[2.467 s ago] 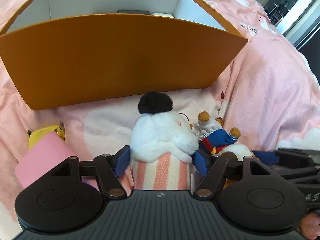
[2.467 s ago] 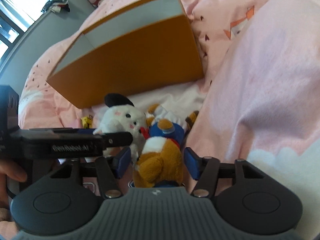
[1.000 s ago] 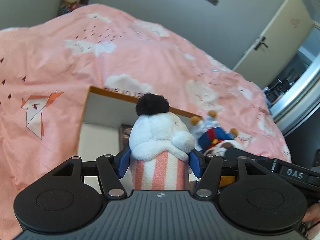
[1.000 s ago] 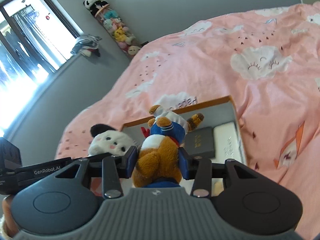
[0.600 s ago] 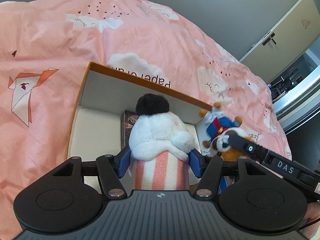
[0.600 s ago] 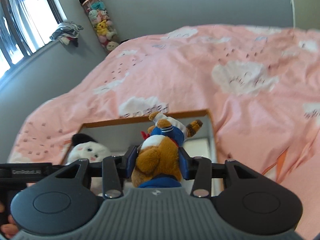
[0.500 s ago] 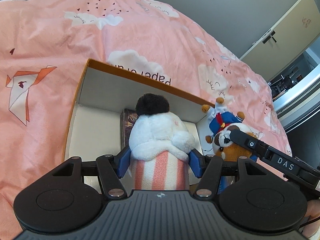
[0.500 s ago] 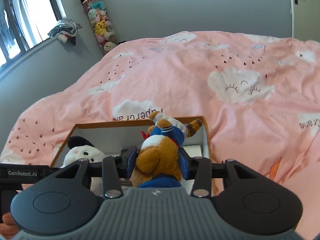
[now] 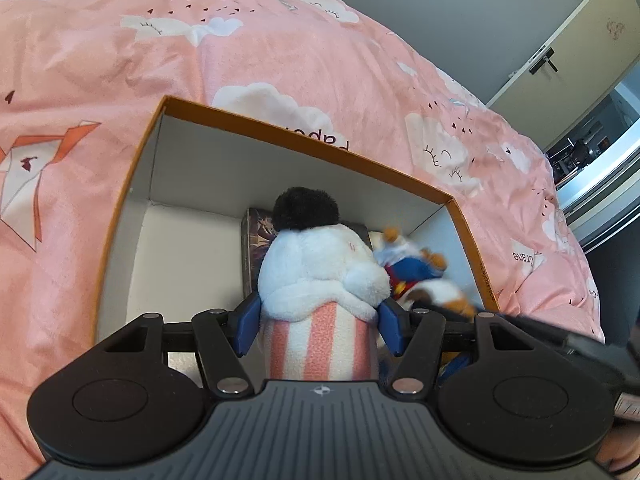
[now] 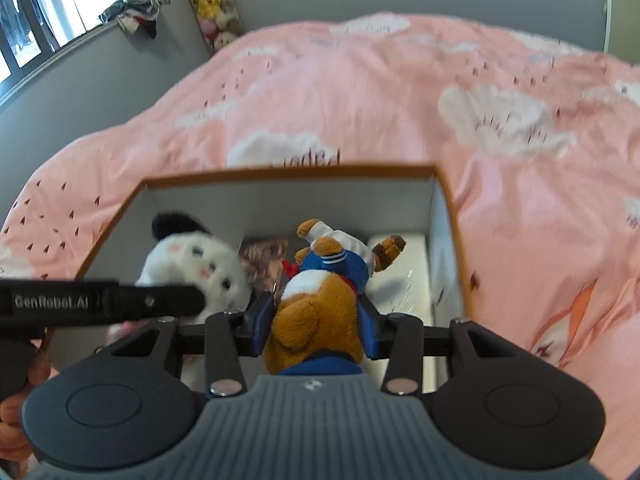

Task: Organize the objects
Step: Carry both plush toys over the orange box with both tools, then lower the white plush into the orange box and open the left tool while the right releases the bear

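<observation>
My left gripper (image 9: 318,322) is shut on a white plush toy (image 9: 320,276) with a black pompom and a pink-striped body, held over the orange box (image 9: 304,136) with white inner walls. My right gripper (image 10: 316,322) is shut on a brown bear plush (image 10: 320,300) in a blue sailor top, head-down over the same orange box (image 10: 288,170). In the right wrist view the white plush toy (image 10: 192,268) hangs to the left of the bear. In the left wrist view the bear plush (image 9: 420,280) is blurred at the right.
Inside the box lie a dark patterned book (image 10: 264,260) and a white flat case (image 10: 404,276). A pink duvet (image 9: 280,52) with cloud prints surrounds the box. A hand (image 10: 16,412) grips the left tool. A window (image 10: 36,20) and a door (image 9: 560,48) stand beyond the bed.
Both grippers have come down and closer to the box, which now fills more of each view. The bear has moved from the box's right rim to inside its outline. Both grips are unchanged.
</observation>
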`<state>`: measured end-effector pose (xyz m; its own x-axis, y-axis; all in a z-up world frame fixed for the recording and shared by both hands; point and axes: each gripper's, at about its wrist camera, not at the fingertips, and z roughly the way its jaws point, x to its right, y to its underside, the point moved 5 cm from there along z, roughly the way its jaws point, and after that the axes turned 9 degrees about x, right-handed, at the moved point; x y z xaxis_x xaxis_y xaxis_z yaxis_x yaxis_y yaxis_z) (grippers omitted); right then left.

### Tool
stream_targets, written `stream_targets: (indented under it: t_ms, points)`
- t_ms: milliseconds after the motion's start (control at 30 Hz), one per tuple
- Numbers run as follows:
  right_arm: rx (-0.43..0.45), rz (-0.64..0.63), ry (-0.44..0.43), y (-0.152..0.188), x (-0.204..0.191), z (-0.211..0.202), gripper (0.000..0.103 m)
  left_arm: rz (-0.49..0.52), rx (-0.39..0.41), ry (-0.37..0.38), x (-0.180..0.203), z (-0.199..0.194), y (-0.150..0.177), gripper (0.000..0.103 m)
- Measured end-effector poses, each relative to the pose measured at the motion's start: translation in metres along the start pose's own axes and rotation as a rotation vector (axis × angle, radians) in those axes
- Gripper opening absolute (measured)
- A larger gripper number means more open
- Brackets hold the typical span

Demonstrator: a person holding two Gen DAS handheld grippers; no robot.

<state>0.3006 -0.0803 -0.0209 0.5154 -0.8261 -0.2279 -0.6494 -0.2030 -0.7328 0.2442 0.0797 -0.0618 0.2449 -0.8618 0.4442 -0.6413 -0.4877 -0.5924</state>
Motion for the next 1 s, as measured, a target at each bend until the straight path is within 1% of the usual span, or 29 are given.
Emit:
stream_targets:
  t_ms: [167, 300, 400, 500, 600, 733, 833, 900, 933, 1000]
  points:
    - [-0.097, 0.129, -0.055, 0.017, 0.006, 0.013, 0.046, -0.015, -0.020, -0.011, -0.002, 0.006, 0.008, 0.069]
    - [-0.134, 0.159, -0.052, 0.023, 0.009, 0.019, 0.046, -0.041, -0.037, -0.012, -0.006, 0.012, 0.011, 0.069]
    - [-0.196, 0.199, -0.066, 0.029, 0.013, 0.027, 0.047, -0.059, -0.079, -0.015, -0.011, 0.018, 0.015, 0.069]
    - [-0.237, 0.197, -0.074, 0.032, 0.014, 0.030, 0.047, -0.077, -0.130, -0.019, -0.016, 0.022, 0.019, 0.070]
    - [-0.240, 0.183, -0.074, 0.032, 0.012, 0.030, 0.048, -0.051, -0.141, -0.030, -0.014, 0.023, 0.019, 0.071]
    - [-0.238, 0.154, -0.070, 0.032, 0.010, 0.027, 0.051, -0.012, -0.200, -0.037, -0.010, 0.025, 0.020, 0.072]
    - [-0.222, 0.133, -0.067, 0.031, 0.012, 0.022, 0.051, 0.012, -0.209, -0.039, -0.011, 0.020, 0.019, 0.073]
    - [-0.211, 0.124, -0.069, 0.030, 0.012, 0.018, 0.051, 0.027, -0.205, -0.024, -0.011, 0.013, 0.016, 0.073]
    - [-0.206, 0.121, -0.070, 0.029, 0.012, 0.016, 0.051, 0.028, -0.205, -0.021, -0.012, 0.009, 0.014, 0.072]
    - [-0.201, 0.116, -0.075, 0.028, 0.012, 0.013, 0.050, 0.047, -0.211, -0.010, -0.010, 0.003, 0.011, 0.068]
